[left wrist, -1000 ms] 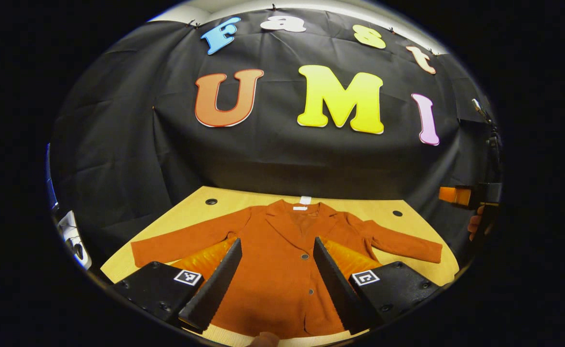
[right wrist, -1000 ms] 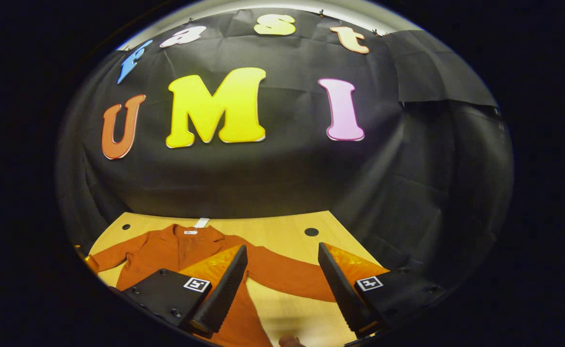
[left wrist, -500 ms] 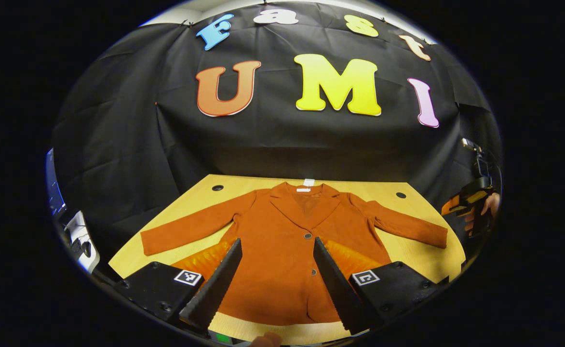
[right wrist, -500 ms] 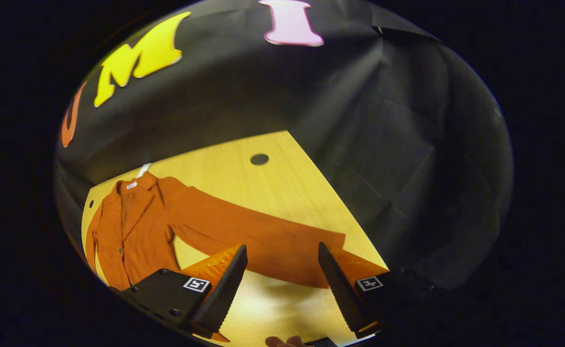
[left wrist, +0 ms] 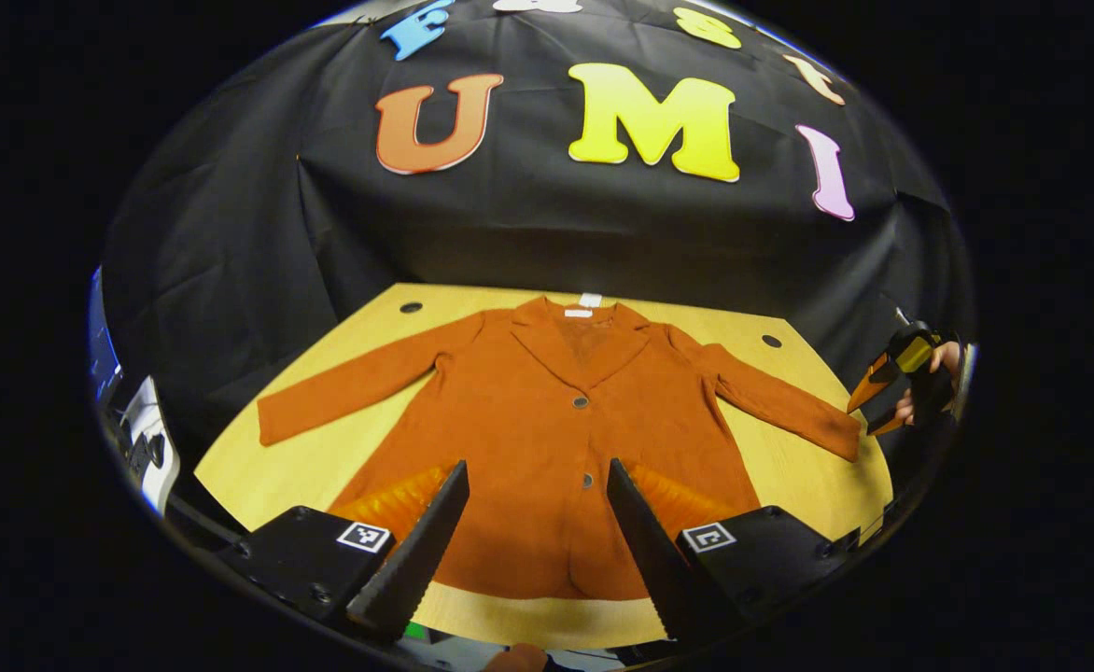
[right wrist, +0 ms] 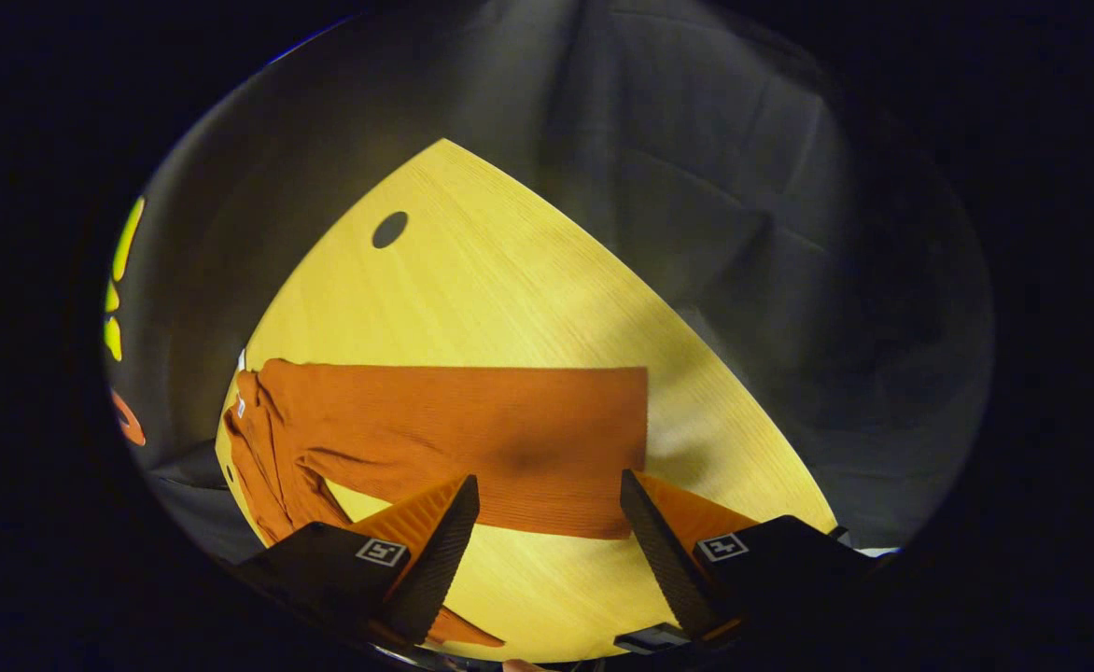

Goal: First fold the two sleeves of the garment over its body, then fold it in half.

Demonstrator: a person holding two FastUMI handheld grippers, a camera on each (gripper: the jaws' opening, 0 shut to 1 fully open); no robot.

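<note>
- While spread flat at centre frame, rust-orange jacket (left wrist: pixel 547 439): buttoned, sleeves out; white neck label (left wrist: pixel 589 301), unreadable.
- Left gripper (left wrist: pixel 533 551): fingers wide apart, holding nothing.
- Right gripper (right wrist: pixel 547 551): likewise, over sleeve (right wrist: pixel 472 439) cuff.

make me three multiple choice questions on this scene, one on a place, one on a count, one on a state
1. Where does the rust-orange button-front jacket lie?
A. flat on the light wooden table
B. hung on the booth wall
C. on the floor

2. How many buttons show down the jacket's front in the left gripper view?
A. five
B. none
C. two

3. What state are the jacket's sleeves in?
A. both folded over the body
B. both spread out to the sides
C. one folded, one spread

Answers:
1. A, the jacket is spread face up on the tabletop.
2. C, one button sits below the collar and another lower down.
3. B, the left sleeve and the right sleeve both stretch away from the body; the right hand-held gripper hangs open by the right sleeve's cuff, and the left hand-held gripper is open over the hem.
</note>
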